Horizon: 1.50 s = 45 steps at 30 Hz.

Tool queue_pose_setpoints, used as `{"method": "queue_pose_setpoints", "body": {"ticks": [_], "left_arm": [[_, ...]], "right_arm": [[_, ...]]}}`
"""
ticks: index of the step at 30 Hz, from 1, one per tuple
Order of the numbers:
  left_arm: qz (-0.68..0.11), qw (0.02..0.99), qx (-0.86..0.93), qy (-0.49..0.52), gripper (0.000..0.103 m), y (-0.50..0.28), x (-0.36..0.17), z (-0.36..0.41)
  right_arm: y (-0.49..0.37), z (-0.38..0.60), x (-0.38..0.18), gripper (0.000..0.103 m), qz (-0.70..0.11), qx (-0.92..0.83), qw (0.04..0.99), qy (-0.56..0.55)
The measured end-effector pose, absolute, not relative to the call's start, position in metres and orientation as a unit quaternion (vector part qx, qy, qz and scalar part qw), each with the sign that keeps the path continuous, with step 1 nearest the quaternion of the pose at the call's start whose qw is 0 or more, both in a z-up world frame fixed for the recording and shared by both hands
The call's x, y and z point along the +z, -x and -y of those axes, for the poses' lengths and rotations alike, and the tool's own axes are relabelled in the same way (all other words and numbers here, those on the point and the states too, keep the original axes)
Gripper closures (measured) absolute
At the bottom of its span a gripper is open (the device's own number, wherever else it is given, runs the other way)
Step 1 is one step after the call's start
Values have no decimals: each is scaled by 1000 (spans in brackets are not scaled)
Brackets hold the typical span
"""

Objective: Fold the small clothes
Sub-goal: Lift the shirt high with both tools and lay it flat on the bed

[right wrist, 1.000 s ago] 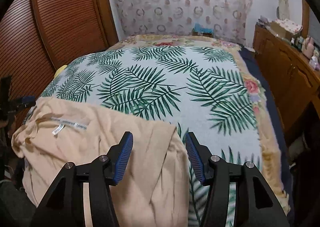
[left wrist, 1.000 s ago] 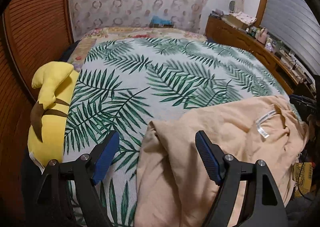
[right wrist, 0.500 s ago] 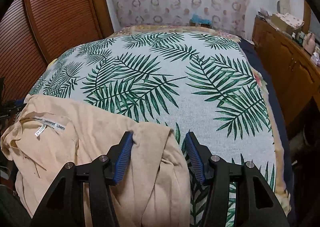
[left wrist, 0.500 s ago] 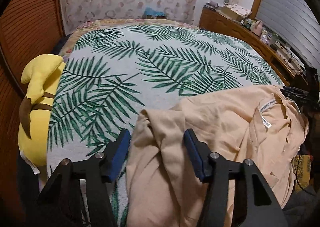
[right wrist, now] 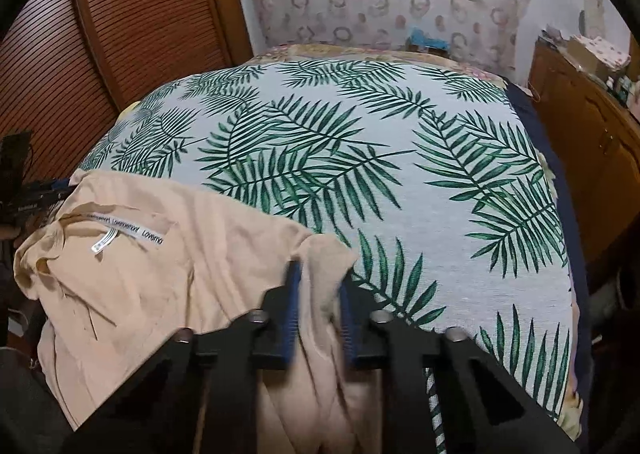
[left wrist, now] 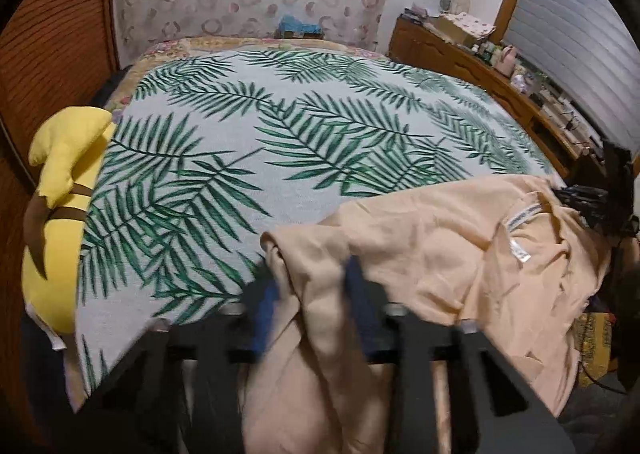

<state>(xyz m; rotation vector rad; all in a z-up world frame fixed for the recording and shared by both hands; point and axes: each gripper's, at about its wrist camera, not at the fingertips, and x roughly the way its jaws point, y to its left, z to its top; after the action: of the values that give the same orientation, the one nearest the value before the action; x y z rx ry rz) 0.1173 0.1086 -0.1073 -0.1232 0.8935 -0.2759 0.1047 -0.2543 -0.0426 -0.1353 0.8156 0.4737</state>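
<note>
Here the left gripper [left wrist: 310, 296] has its blue-padded fingers [left wrist: 266, 308] drawn in narrowly around a bunched corner of the peach garment [left wrist: 440, 250], the cloth filling the gap between the pads and draping down over them; the view is blurred, yet the fabric is clearly pinched. The right gripper [right wrist: 318, 306] does likewise at the opposite corner of the peach garment [right wrist: 160, 266], its fingers [right wrist: 292, 306] pressed against a fold that hangs between them. The garment lies spread along the near edge of the palm-leaf bedspread [right wrist: 360, 158], white neck label [right wrist: 124, 232] facing up. A yellow plush toy [left wrist: 64, 190] rests at the bed's left edge.
</note>
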Motion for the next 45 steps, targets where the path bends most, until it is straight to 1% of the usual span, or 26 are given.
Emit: {"method": "queue_pose_setpoints", "body": {"ticks": [1, 2, 7, 12, 16, 25, 33, 38, 42, 45], "left_arm": [[-427, 892, -136, 61, 92, -115, -106, -108], [-423, 895, -133, 58, 94, -113, -103, -106], [-359, 919, -147, 76, 95, -79, -60, -103], [-292, 939, -165, 72, 95, -41, -9, -96], [-238, 952, -175, 76, 95, -14, 28, -96], [-140, 971, -180, 76, 95, 30, 92, -98], [-79, 982, -160, 67, 95, 37, 144, -115], [-50, 985, -154, 58, 95, 43, 164, -114], [-40, 988, -142, 40, 95, 32, 178, -114], [-40, 990, -129, 34, 95, 9, 188, -118]], "right_arm": [[-102, 254, -42, 92, -390, 236, 888, 62], [-98, 252, -41, 92, -384, 238, 890, 60], [-66, 263, -20, 93, -332, 251, 909, 28], [-21, 288, 26, 93, -263, 263, 928, -4], [17, 299, 57, 94, -219, 266, 939, 7], [92, 324, 120, 94, -114, 267, 957, 11], [139, 341, 176, 94, -42, 273, 961, 25], [158, 339, 200, 94, -4, 278, 959, 49], [149, 336, 202, 94, 12, 273, 959, 71], [130, 335, 205, 94, 16, 262, 962, 82]]}}
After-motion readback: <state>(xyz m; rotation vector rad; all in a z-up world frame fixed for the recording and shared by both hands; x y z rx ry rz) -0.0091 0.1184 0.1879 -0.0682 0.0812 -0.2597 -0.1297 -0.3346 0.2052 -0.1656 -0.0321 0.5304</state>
